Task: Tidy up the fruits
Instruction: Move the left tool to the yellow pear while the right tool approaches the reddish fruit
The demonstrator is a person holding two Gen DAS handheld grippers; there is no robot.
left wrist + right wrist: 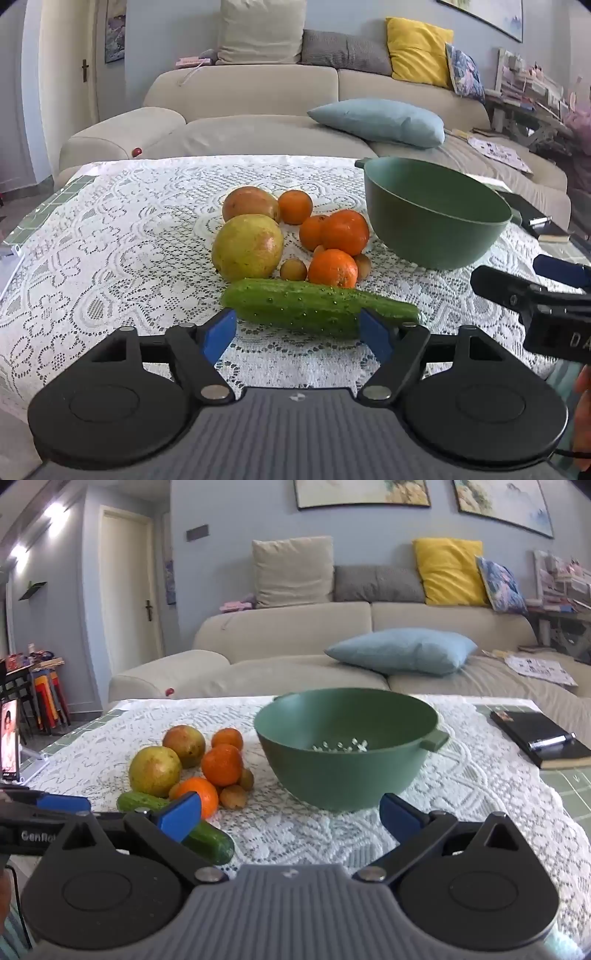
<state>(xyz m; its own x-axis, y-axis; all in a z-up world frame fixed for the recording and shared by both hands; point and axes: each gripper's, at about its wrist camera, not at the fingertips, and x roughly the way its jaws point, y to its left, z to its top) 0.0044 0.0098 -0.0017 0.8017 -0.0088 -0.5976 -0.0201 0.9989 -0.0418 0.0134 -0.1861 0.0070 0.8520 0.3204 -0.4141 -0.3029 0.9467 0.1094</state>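
A green cucumber [317,306] lies crosswise on the lace cloth, just ahead of my left gripper [298,332]. That gripper is open and its blue pads do not press on the cucumber. Behind the cucumber sit two large yellow-green fruits [247,247], several oranges [343,232] and small brown fruits [293,269]. A green colander bowl [436,218] stands to the right of the pile with no fruit in it. My right gripper [291,818] is open and holds nothing, facing the bowl [347,746], with the cucumber [210,842] by its left pad.
A black notebook with a pen [543,738] lies at the table's right side. A phone on a stand [9,734] is at the left edge. Beyond the table is a beige sofa [288,631] with a blue pillow [402,650].
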